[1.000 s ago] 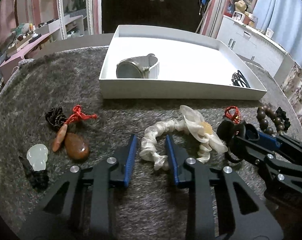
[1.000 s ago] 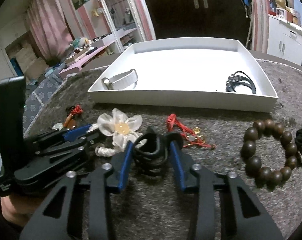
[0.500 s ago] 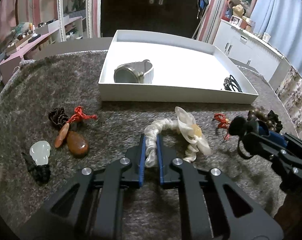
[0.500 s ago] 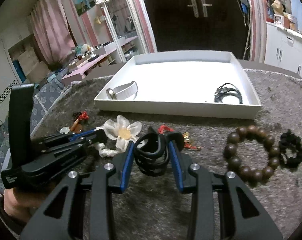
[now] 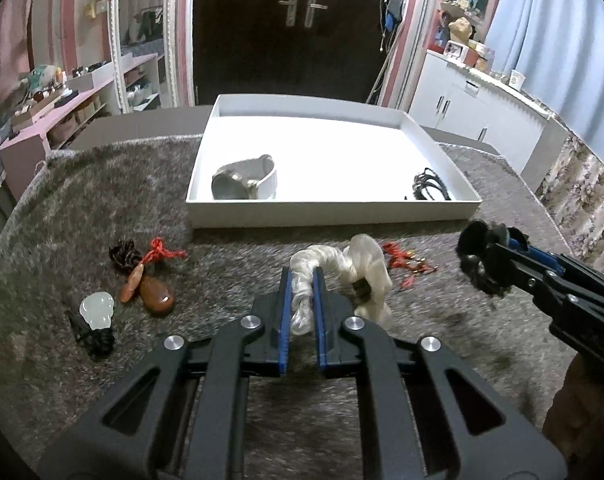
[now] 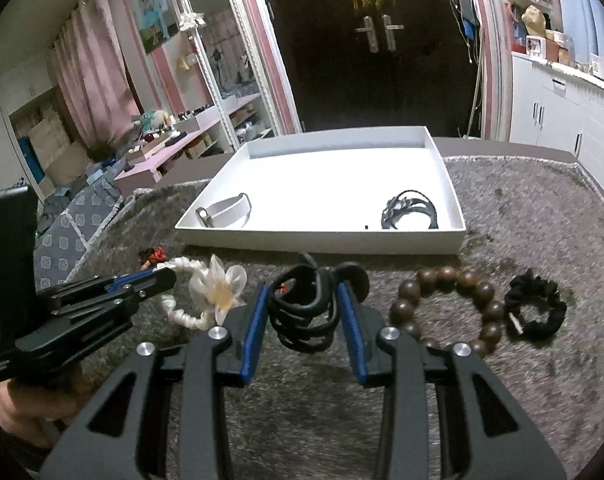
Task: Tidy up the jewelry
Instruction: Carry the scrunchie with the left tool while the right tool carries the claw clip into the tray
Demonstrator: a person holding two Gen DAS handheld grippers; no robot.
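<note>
My left gripper [image 5: 302, 280] is shut on the white fabric scrunchie with a flower [image 5: 341, 272] and holds it above the grey mat; it also shows in the right wrist view [image 6: 218, 292]. My right gripper [image 6: 303, 296] is shut on a bundle of black hair ties [image 6: 302, 312], lifted off the mat; it shows from the side in the left wrist view [image 5: 481, 264]. The white tray [image 5: 333, 210] ahead holds a white watch [image 5: 246, 180] and a black cord bracelet [image 5: 429, 188].
On the mat lie a red cord charm [image 5: 405, 264], a brown pendant with a red knot [image 5: 150, 280], a pale jade pendant [image 5: 98, 312], a wooden bead bracelet [image 6: 449, 308] and a black scrunchie [image 6: 535, 312]. Shelves and cabinets stand behind the table.
My left gripper closed on the white scrunchie and lifted it. My right gripper rose with the black hair ties. Both views pulled up and back from the mat.
</note>
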